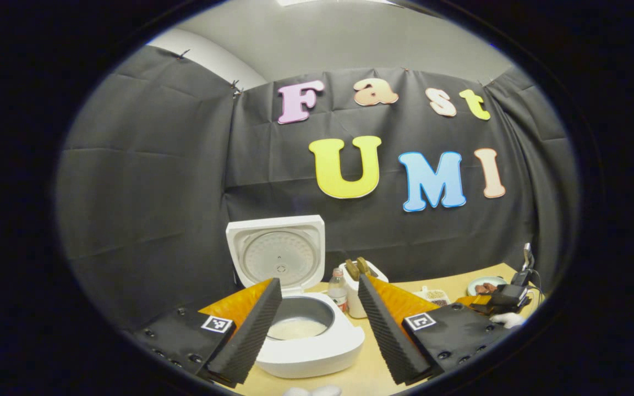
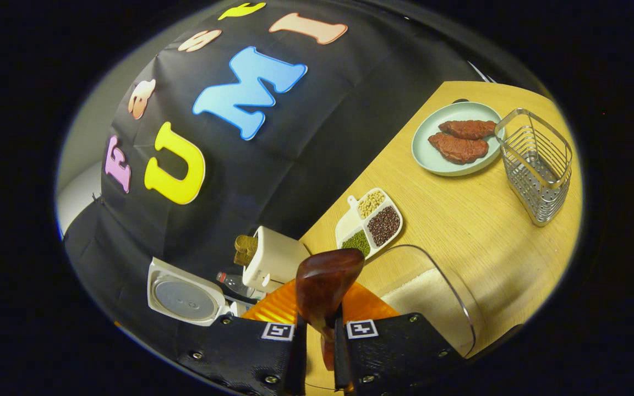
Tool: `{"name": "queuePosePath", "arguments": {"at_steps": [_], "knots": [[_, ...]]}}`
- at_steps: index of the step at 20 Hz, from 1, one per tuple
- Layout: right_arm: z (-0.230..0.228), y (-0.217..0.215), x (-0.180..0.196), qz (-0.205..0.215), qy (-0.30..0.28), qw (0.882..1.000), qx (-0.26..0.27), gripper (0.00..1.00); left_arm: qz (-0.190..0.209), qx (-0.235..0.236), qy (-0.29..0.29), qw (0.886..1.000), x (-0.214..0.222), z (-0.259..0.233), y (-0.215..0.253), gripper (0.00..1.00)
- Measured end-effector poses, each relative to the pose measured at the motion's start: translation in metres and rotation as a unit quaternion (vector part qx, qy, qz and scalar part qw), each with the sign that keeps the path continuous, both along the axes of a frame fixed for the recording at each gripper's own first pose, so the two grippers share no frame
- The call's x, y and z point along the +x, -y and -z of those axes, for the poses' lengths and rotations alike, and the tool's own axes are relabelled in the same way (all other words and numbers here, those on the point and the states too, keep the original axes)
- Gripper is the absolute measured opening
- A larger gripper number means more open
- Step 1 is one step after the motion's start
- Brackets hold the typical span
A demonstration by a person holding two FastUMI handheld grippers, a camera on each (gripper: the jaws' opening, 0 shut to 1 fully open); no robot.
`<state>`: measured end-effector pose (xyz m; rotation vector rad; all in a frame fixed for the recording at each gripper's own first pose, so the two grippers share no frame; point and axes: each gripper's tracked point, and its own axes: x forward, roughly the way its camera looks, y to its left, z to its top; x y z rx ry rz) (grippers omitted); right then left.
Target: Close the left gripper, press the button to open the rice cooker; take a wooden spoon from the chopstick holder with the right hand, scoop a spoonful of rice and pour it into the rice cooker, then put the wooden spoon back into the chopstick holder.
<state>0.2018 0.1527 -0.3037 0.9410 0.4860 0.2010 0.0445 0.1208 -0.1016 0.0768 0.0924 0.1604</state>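
- Right gripper [image 2: 317,330] has its fingers clamped on the handle of the wooden spoon [image 2: 325,283], whose bowl rises just ahead of the fingertips in the right gripper view.
- Just beyond and to the right of that spoon stands a clear container [image 2: 449,291] with white rice [image 2: 421,294] in it.
- Ahead of the spoon lies a white divided dish [image 2: 370,223] of beans and grains on the wooden table [image 2: 460,220].
- Farther off to the right sit a pale plate [image 2: 432,159] with two reddish pieces on it and, beside it, the wire chopstick holder [image 2: 540,165].
- Left gripper [image 1: 317,324] has its fingers wide apart, holding nothing.
- Between those fingers sits the white rice cooker [image 1: 311,344], lid [image 1: 278,256] upright and open; something pale, probably rice, lies in the pot.
- Just behind the cooker, to the right, stand a small bottle [image 1: 338,290] and a white toaster [image 1: 358,291].
- Far right in the left gripper view, a gloved hand [image 1: 507,319] holds the other gripper.
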Motion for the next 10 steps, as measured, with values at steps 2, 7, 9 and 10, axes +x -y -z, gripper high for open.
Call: {"name": "queuePosePath", "arguments": {"at_steps": [2,7,9,10], "knots": [[-0.005,0.009,0.001,0.012,0.001,1.0,0.013,0.2,0.003,0.0,0.002,1.0,0.0,-0.002,0.003,0.99],[-0.018,0.018,0.0,0.021,0.011,1.0,0.01,0.2,0.007,0.0,0.003,1.0,0.0,-0.006,0.007,0.99],[-0.028,0.016,-0.002,0.022,0.008,0.999,0.022,0.2,0.006,-0.001,0.002,1.0,-0.001,-0.005,0.008,0.99],[-0.035,0.015,-0.003,0.022,0.015,0.999,0.019,0.2,0.005,-0.002,0.003,1.0,-0.002,-0.003,0.006,0.99]]}}
